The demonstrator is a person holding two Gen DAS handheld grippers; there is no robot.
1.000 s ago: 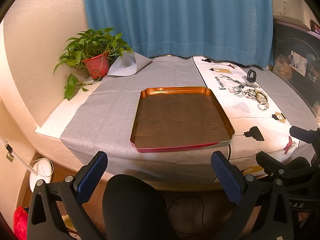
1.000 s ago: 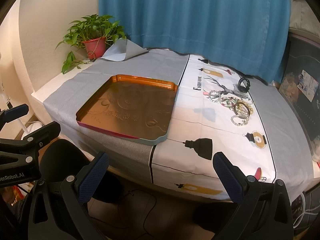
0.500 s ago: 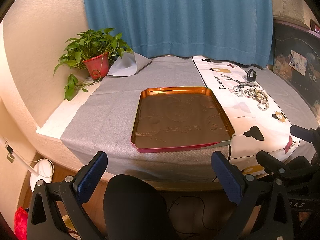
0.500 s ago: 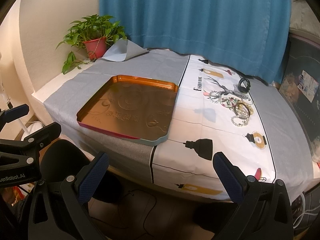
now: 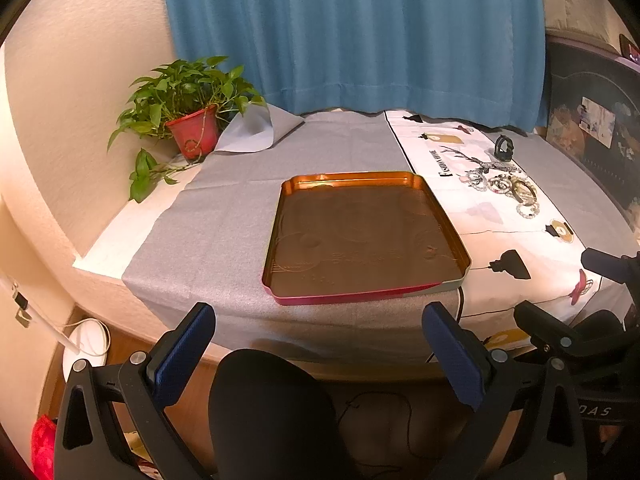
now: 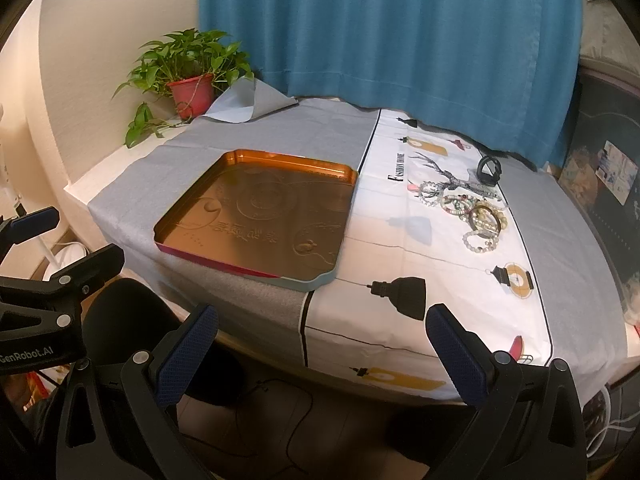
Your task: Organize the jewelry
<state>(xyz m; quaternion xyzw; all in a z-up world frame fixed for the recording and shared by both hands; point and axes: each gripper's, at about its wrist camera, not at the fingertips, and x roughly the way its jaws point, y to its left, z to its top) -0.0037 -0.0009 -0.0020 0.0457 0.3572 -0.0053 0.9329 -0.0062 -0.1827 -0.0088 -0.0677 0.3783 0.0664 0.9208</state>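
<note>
Blue curtain [image 6: 400, 40] backs a cloth-covered surface [image 6: 320, 132] holding a copper tray [image 6: 256, 160], bracelets [image 6: 476, 212] and potted plant [image 5: 188, 120]; both grippers' fingers [image 5: 184, 356] [image 6: 456, 356] spread apart, holding nothing.

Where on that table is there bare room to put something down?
The tray holds nothing. The grey cloth lies bare between the tray and the potted plant. The white printed cloth is bare toward the near edge. It is crowded farther back, where the bracelets cluster beside the black watch.
</note>
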